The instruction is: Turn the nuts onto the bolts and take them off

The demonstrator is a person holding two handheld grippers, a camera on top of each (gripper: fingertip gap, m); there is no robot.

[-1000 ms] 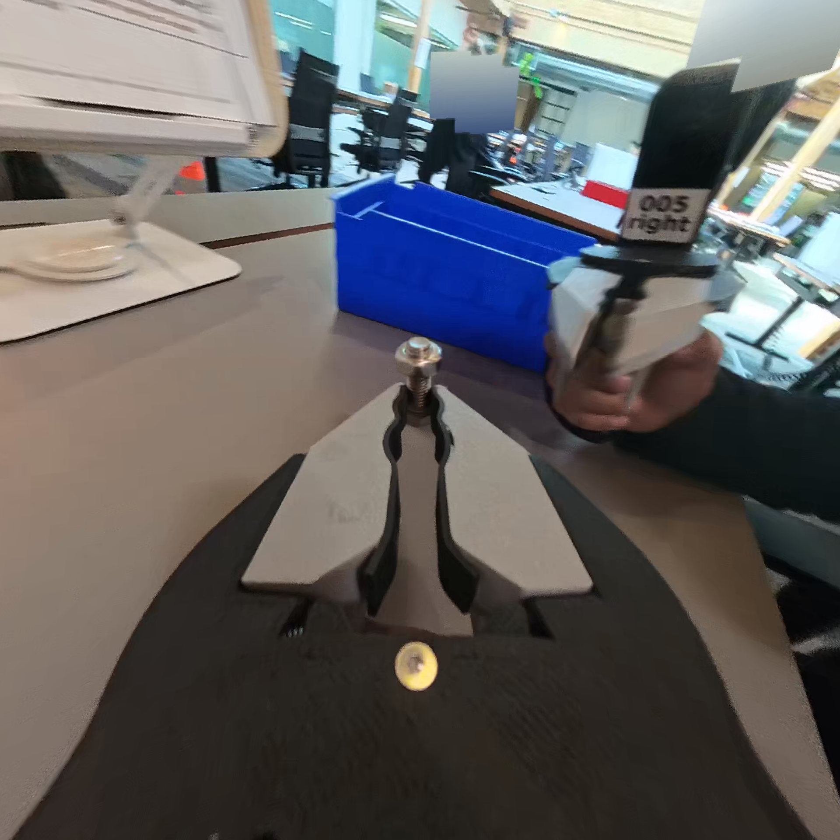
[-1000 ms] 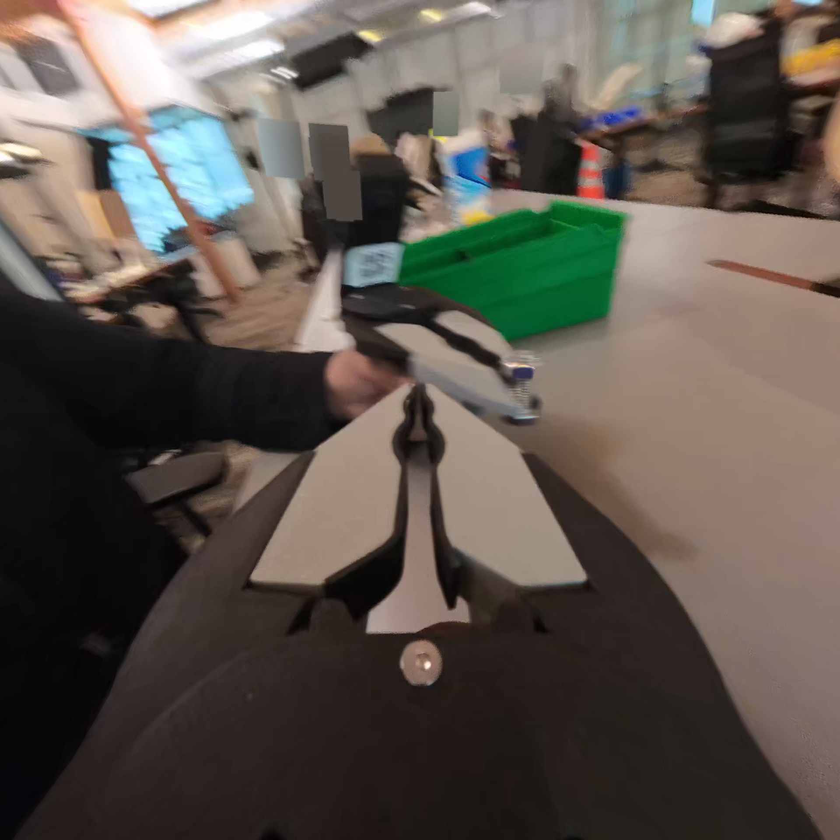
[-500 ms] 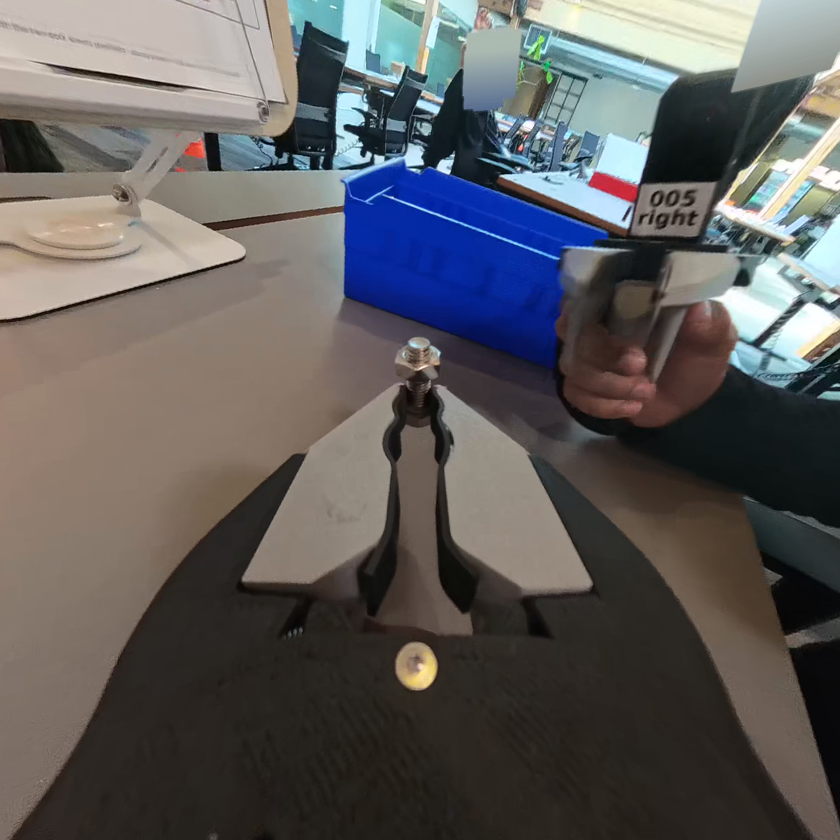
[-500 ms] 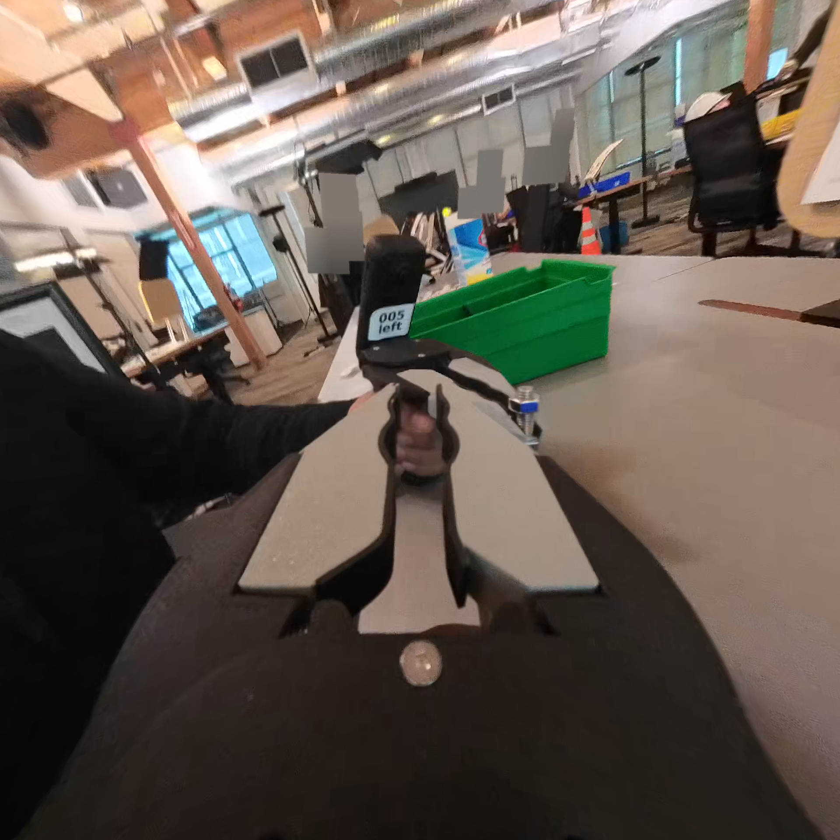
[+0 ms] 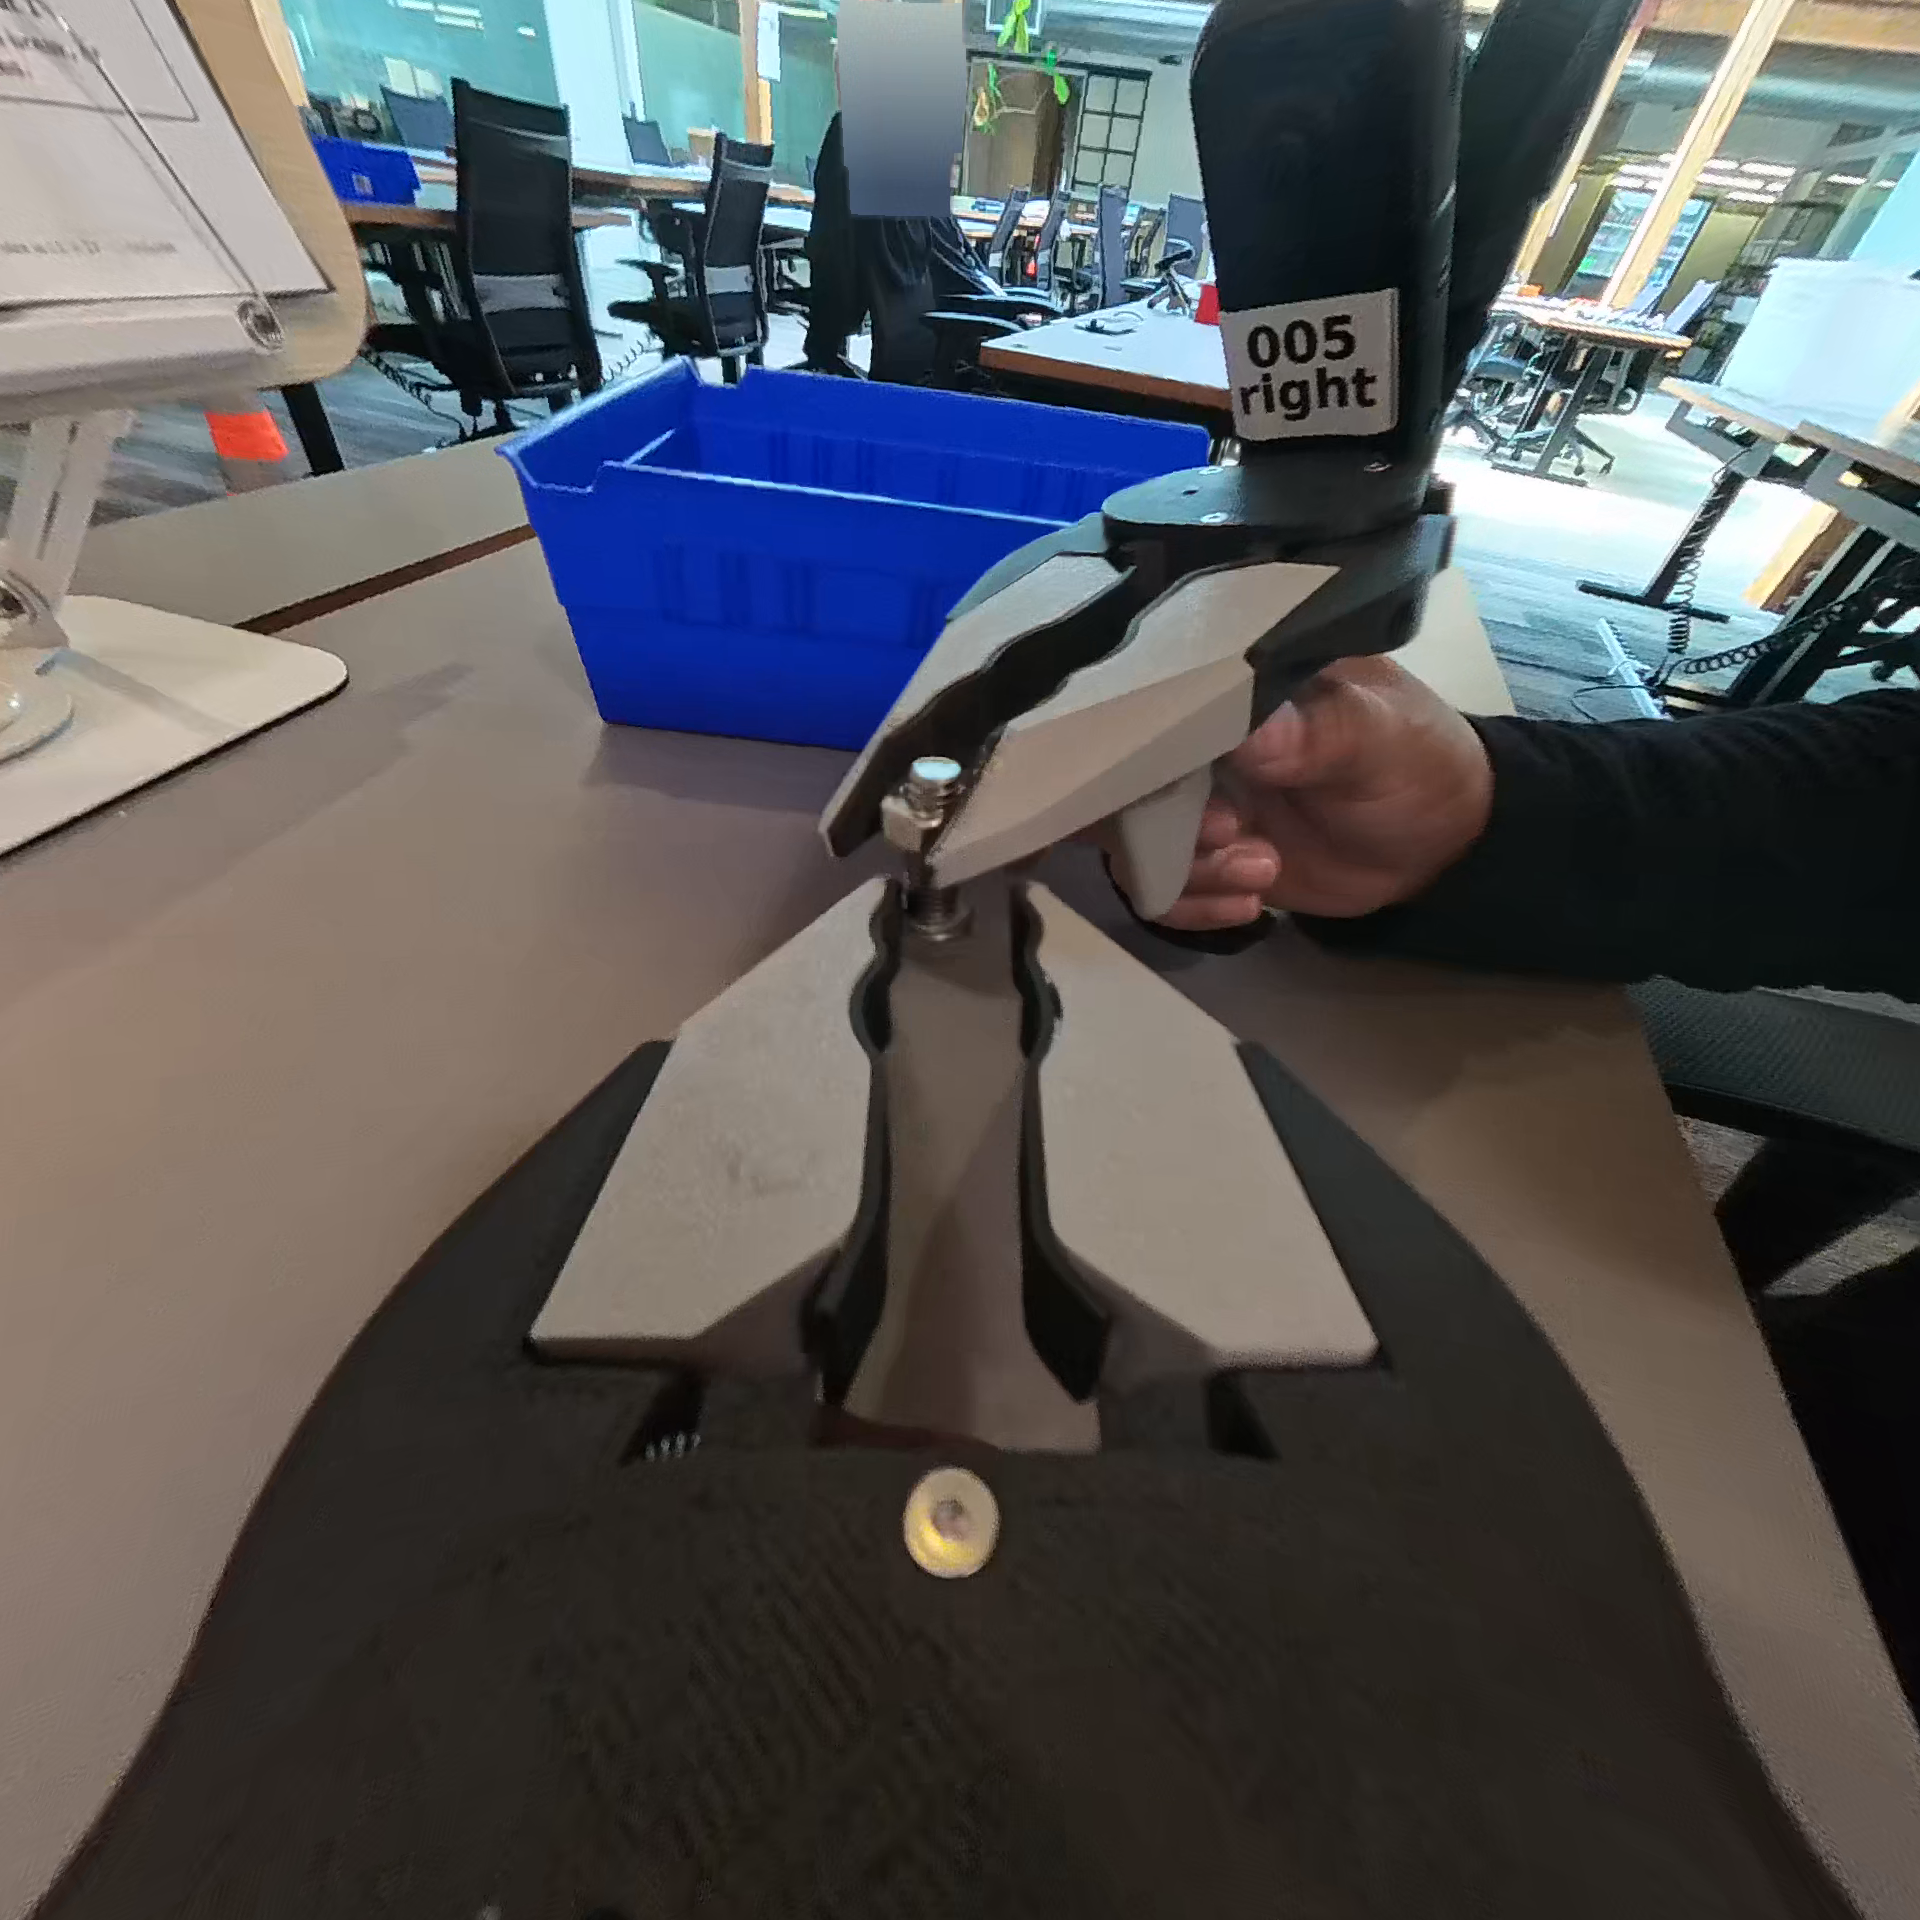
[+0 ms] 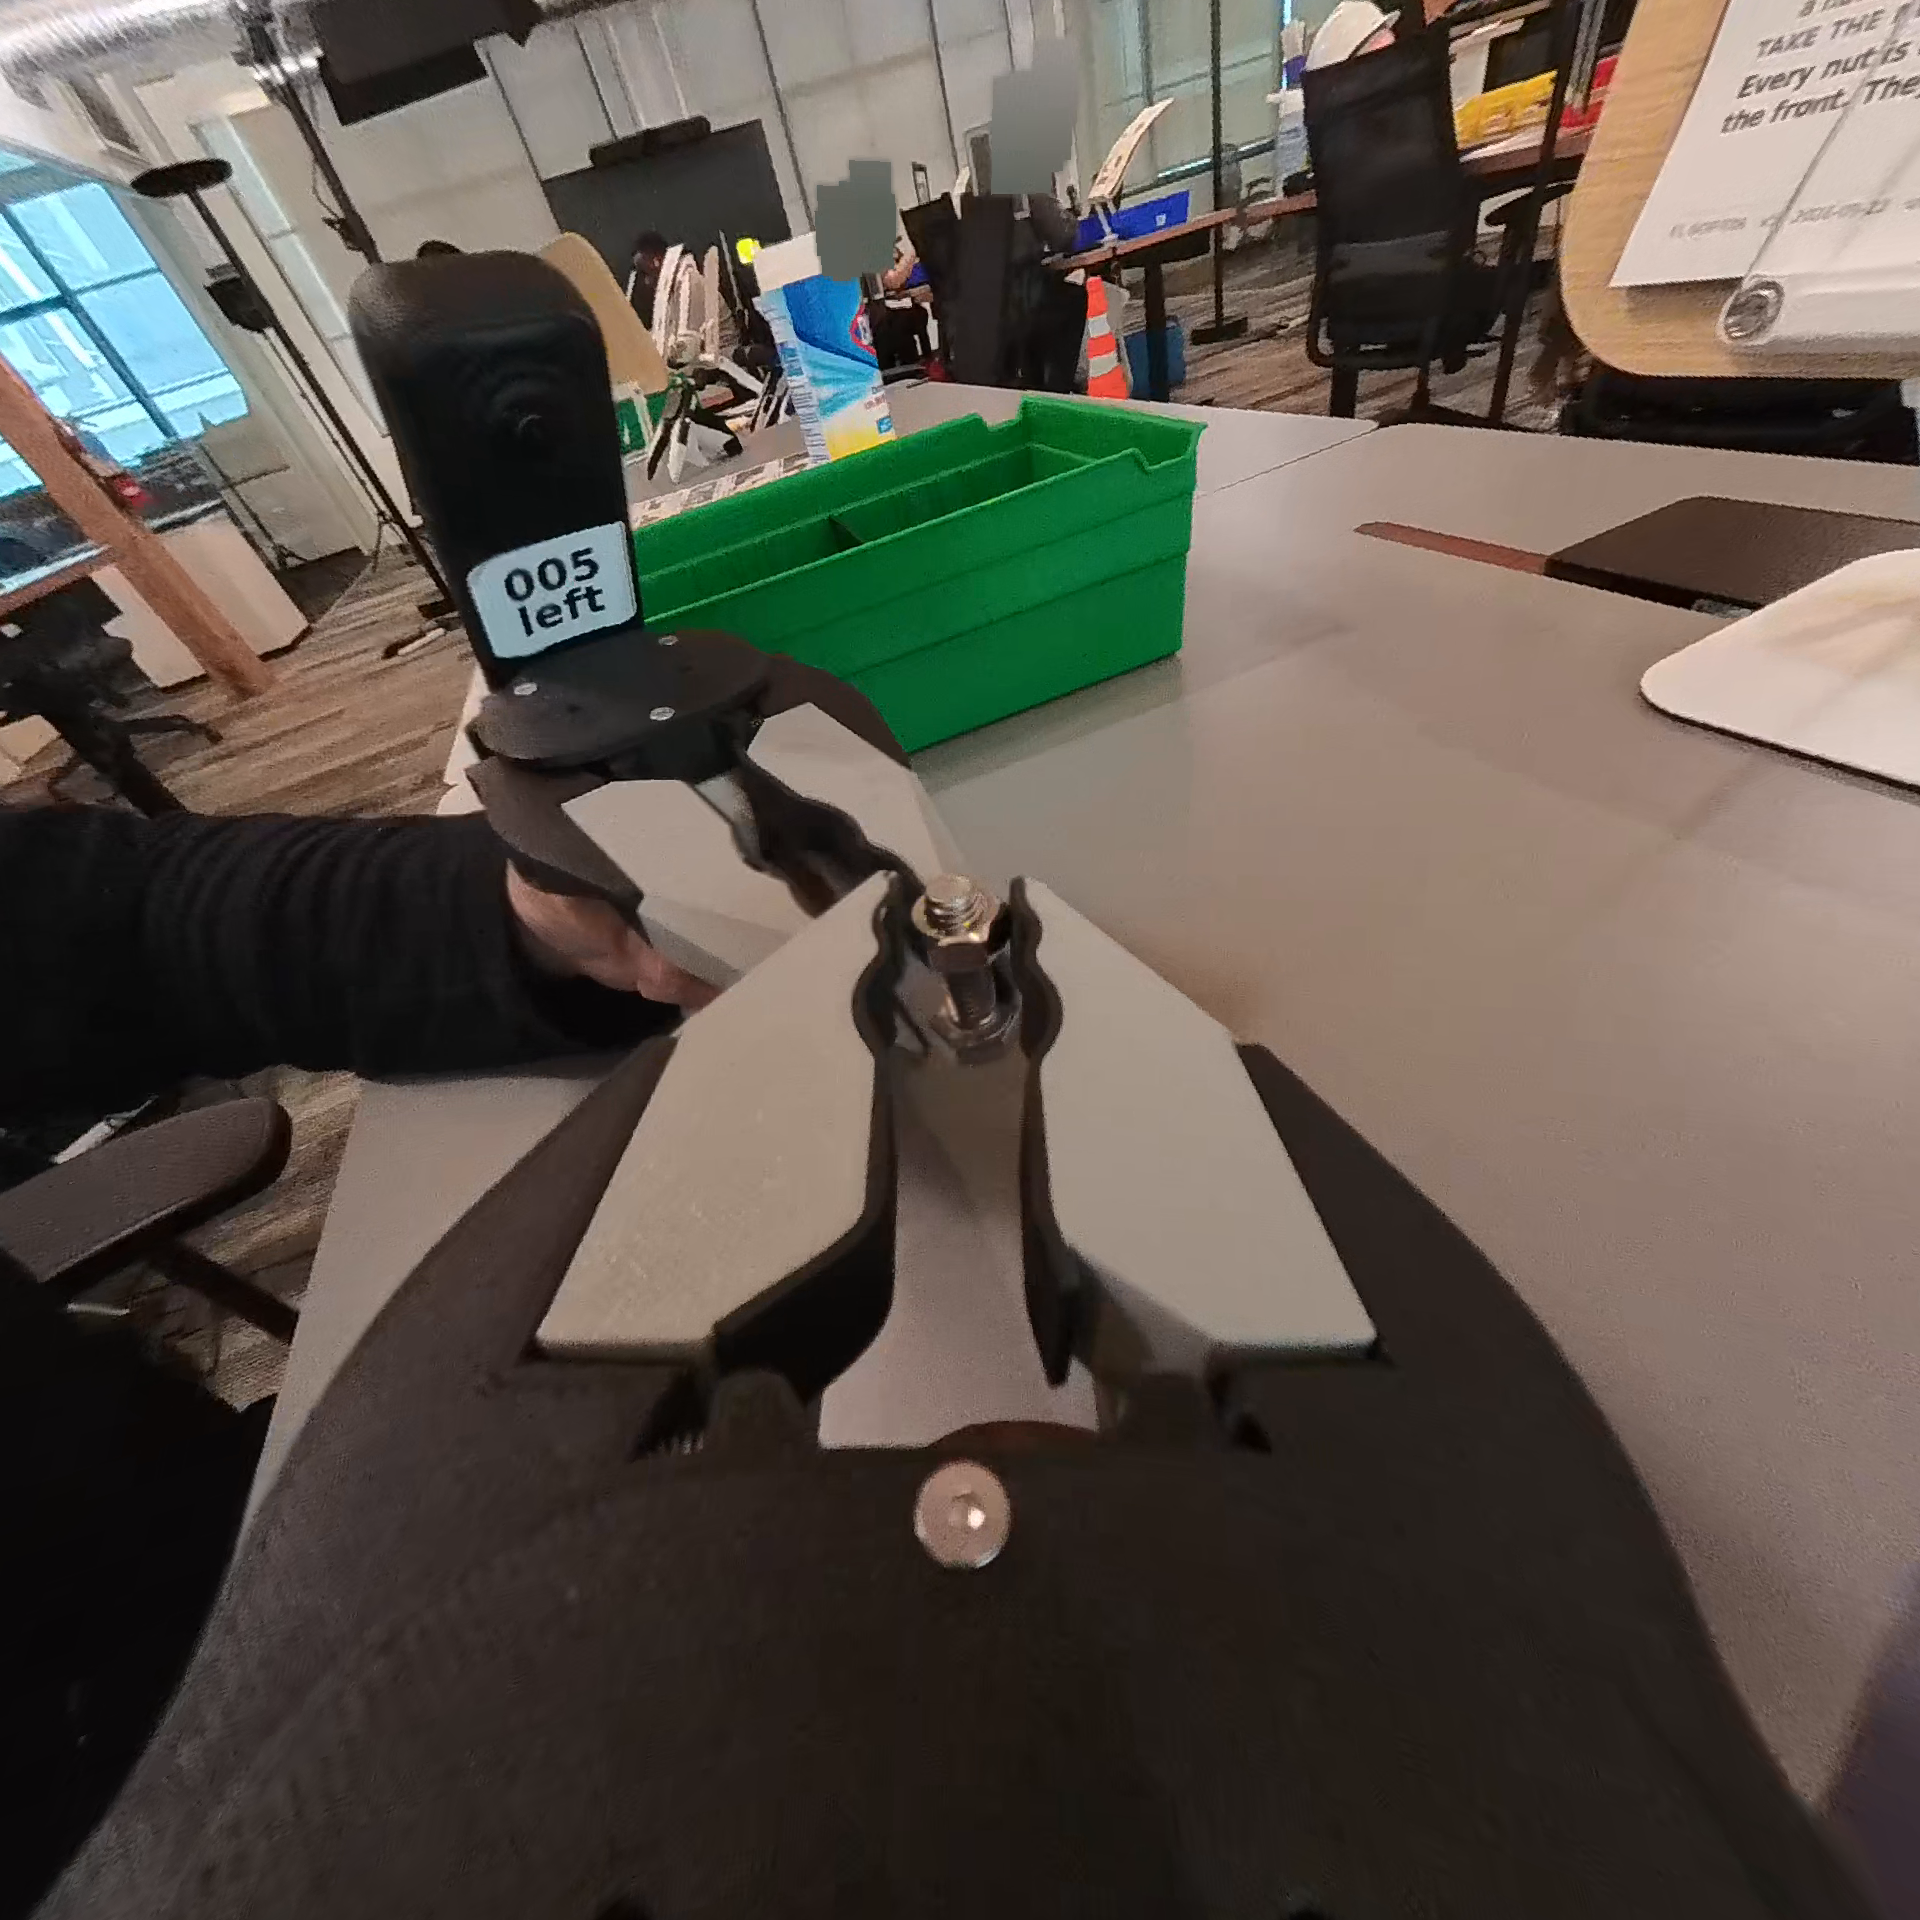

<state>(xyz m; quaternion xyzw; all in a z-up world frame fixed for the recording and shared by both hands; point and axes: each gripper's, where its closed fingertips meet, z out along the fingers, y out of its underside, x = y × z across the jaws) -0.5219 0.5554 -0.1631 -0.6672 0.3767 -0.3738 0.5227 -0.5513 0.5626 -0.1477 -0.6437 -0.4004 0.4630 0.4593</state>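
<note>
A steel bolt (image 5: 938, 920) stands head-down on the grey table (image 5: 364, 935), with a hex nut (image 5: 920, 816) near its top. My left gripper (image 5: 951, 914) is open. Its fingertips stand on either side of the bolt's lower end without pressing on it. My right gripper (image 5: 894, 847) reaches in from the right and is open around the nut. In the right wrist view the nut (image 6: 961, 940) sits between the right gripper's (image 6: 954, 904) tips with a small gap on each side. The bolt's shank (image 6: 971, 997) shows below it. The left gripper's body (image 6: 623, 707) is behind.
A blue bin (image 5: 810, 603) stands behind the bolt. A green bin (image 6: 987, 582) stands on the far side in the right wrist view. A white stand base (image 5: 135, 707) with a document holder is at the left. The table edge (image 5: 1662, 1091) is at the right. The tips of both grippers are at nearly the same place.
My left gripper was shut on the bolt's shank and has opened off it. My right gripper swung in from the right, opened wider and came around the nut.
</note>
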